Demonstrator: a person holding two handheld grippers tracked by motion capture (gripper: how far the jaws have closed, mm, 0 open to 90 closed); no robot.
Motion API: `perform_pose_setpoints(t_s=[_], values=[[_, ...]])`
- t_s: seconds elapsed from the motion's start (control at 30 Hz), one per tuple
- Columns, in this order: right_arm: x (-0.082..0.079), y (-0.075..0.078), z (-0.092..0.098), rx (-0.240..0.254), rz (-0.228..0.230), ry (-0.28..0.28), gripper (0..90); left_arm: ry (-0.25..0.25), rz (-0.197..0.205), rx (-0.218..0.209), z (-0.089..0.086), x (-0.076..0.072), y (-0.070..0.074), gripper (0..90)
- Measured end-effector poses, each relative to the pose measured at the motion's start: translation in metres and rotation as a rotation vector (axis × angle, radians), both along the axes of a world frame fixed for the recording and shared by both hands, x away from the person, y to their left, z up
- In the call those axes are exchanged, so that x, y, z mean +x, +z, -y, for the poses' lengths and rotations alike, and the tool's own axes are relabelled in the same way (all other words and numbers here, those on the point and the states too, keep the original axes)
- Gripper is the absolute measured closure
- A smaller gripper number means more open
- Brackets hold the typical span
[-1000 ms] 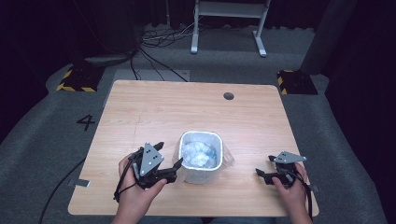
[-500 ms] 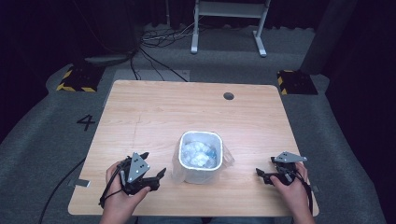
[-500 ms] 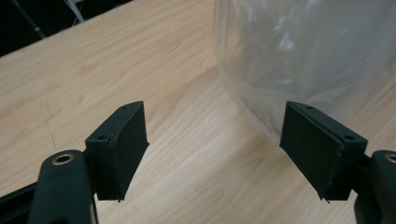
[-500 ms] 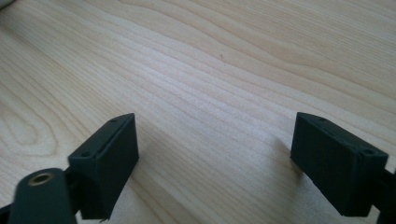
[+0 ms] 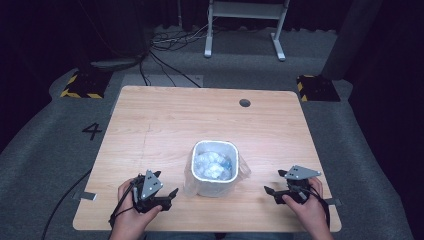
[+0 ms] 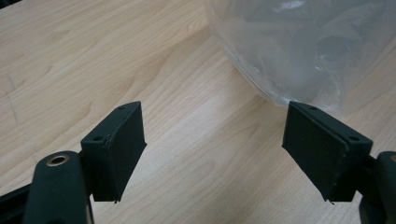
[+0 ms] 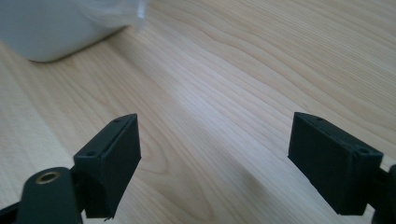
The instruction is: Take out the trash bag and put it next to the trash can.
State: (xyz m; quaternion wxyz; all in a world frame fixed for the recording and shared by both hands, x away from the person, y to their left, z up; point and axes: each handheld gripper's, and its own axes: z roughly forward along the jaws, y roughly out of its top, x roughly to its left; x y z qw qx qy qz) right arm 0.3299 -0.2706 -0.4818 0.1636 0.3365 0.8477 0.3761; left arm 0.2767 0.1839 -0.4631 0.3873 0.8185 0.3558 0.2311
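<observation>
Nearest the table's front edge we find the left gripper (image 5: 167, 197), held in the person's left hand (image 5: 131, 212) low over the wood, just left of the bin. In the left gripper view its jaws stand spread wide, with bare table (image 6: 187, 116) between them and nothing clasped. The right-hand pad (image 6: 315, 149) sits just short of the clear plastic liner (image 6: 299, 46); we cannot tell whether it grazes the film or stays a hair apart. The grey three-cornered plate (image 5: 150, 184) on top is tilted toward the bin.

On the other side, also near the front edge, the right gripper (image 5: 270, 192) rests in the person's right hand (image 5: 305, 207), well apart from the bin. In the right gripper view we note its jaws are likewise wide open, empty, with only wood grain between the pads (image 7: 112, 158). The bin's white wall (image 7: 51, 28) shows at the upper left of that view, with a scrap of liner beside it.

Between the two grippers, slightly farther in, stands the small white bin (image 5: 215, 167), upright, lined with the clear plastic bag that spills over its rim. Crumpled clear and bluish material lies inside; we cannot make out what it is.

Farther on the table lies bare up to a round cable hole (image 5: 244, 102) near the back edge. Beyond, on the grey floor, we note a painted numeral 4 (image 5: 92, 131), loose cables (image 5: 170, 42) and a white metal stand (image 5: 245, 20).
</observation>
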Motion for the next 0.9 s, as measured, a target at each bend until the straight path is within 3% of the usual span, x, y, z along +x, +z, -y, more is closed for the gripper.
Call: perform_pose_setpoints(t_s=[0.1, 0.13, 0.4, 0.63, 0.77, 0.9], values=[[-0.001, 0.001, -0.012, 0.021, 0.004, 0.043, 16.9, -0.010, -0.005, 0.007, 0.002, 0.000, -0.003, 20.6], [0.000, 0.001, -0.015, 0.027, 0.009, 0.053, 17.0, -0.017, 0.012, 0.013, 0.004, 0.000, -0.007, 21.4], [0.006, -0.003, -0.039, 0.031, 0.008, 0.105, 17.0, -0.036, -0.038, -0.011, 0.008, 0.000, -0.020, 22.1], [0.017, -0.001, -0.054, 0.059, 0.021, 0.094, 17.9, -0.084, -0.038, -0.022, 0.017, -0.002, -0.020, 20.3], [0.023, -0.002, -0.060, 0.090, -0.012, 0.125, 33.3, -0.089, -0.042, -0.018, 0.019, -0.002, -0.021, 20.1], [0.021, 0.003, -0.065, 0.091, 0.009, 0.158, 63.8, -0.083, -0.039, -0.020, 0.018, -0.002, -0.021, 20.2]])
